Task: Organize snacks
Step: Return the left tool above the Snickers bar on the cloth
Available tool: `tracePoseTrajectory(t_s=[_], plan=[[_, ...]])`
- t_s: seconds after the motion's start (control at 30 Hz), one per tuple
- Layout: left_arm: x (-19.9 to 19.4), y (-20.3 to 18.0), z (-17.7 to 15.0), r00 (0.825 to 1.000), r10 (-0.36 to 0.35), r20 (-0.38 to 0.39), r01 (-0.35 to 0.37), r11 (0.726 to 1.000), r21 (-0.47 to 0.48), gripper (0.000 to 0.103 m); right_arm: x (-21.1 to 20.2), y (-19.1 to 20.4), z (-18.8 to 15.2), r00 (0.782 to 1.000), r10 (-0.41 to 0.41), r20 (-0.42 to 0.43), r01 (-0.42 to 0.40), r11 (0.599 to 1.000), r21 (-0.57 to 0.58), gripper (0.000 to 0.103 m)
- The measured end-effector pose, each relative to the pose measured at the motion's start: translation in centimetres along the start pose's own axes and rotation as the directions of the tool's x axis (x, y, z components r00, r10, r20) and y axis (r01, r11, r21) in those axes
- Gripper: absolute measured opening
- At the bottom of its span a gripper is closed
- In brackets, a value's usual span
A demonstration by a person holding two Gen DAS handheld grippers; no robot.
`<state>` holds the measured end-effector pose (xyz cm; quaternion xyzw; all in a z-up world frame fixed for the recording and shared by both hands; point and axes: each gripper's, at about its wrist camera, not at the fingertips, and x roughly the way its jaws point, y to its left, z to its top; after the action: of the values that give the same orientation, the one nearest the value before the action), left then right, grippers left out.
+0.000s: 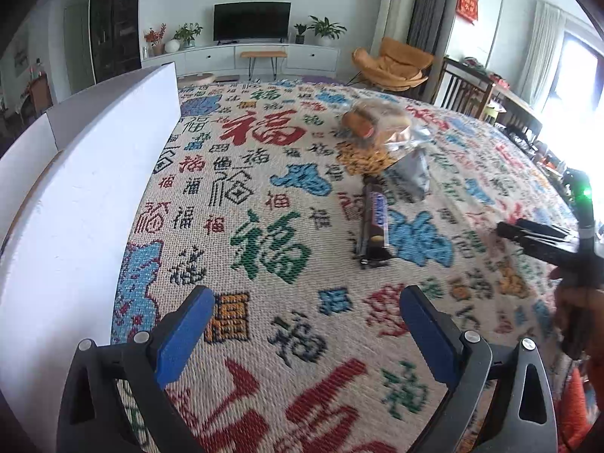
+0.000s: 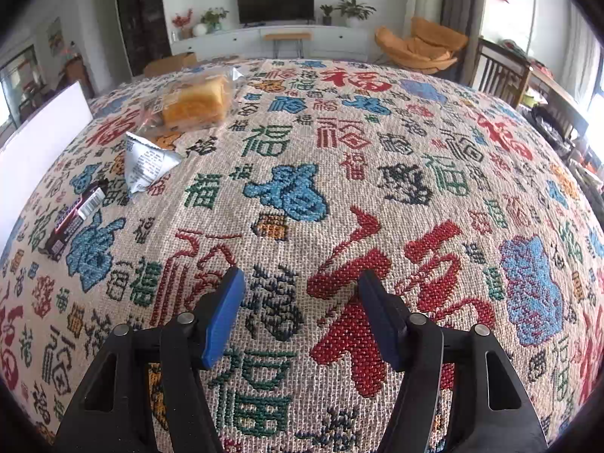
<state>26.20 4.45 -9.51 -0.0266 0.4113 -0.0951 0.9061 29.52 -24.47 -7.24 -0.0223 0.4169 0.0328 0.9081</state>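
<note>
Here, both hand-held grippers spread, empty: left hand-held gripper (image 1: 305, 324), right hand-held gripper (image 2: 300, 311) above patterned counter (image 2: 377, 151). Your risk: crinkly silver packet (image 2: 149, 164) overlaps bread bag (image 2: 196, 104); careless pinch grabs both or squashes the bread.

We see a home living room. At the top centre of the frame, a dark television (image 1: 252, 21) stands on a long white cabinet (image 1: 241, 56) with potted plants (image 1: 326, 29) beside it. An orange lounge chair (image 1: 392, 64) sits at upper right, near grey curtains (image 1: 428, 3) and a red wall hanging (image 1: 467, 4).
</note>
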Motion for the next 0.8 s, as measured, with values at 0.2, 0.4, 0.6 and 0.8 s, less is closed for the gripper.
tracePoseTrajectory(t_s=[0.2,0.4,0.6,0.8], plan=[[2.7,1.4,-0.5,0.999,0.026,-0.036,-0.026,1.000,-0.003,0.098,1.2,-0.1,-0.1,1.000,-0.020,-0.017,0.020,1.000,0.019,0.077],[3.1,2.2,-0.5,0.999,-0.010,-0.038,0.009,0.999,-0.040,0.098,1.4,-0.4,-0.3,0.999,-0.031,-0.022,0.032,0.999,0.033,0.083],[3.2,2.0,-0.6,0.999,0.002,-0.042,-0.004,0.999,-0.033,0.098,1.3,-0.5,-0.4,0.999,-0.035,-0.022,0.036,0.999,0.034,0.084],[3.4,1.8,-0.6,0.999,0.014,-0.048,-0.015,1.000,-0.024,0.099,1.5,-0.7,-0.3,0.999,-0.041,-0.024,0.042,0.998,0.044,0.085]])
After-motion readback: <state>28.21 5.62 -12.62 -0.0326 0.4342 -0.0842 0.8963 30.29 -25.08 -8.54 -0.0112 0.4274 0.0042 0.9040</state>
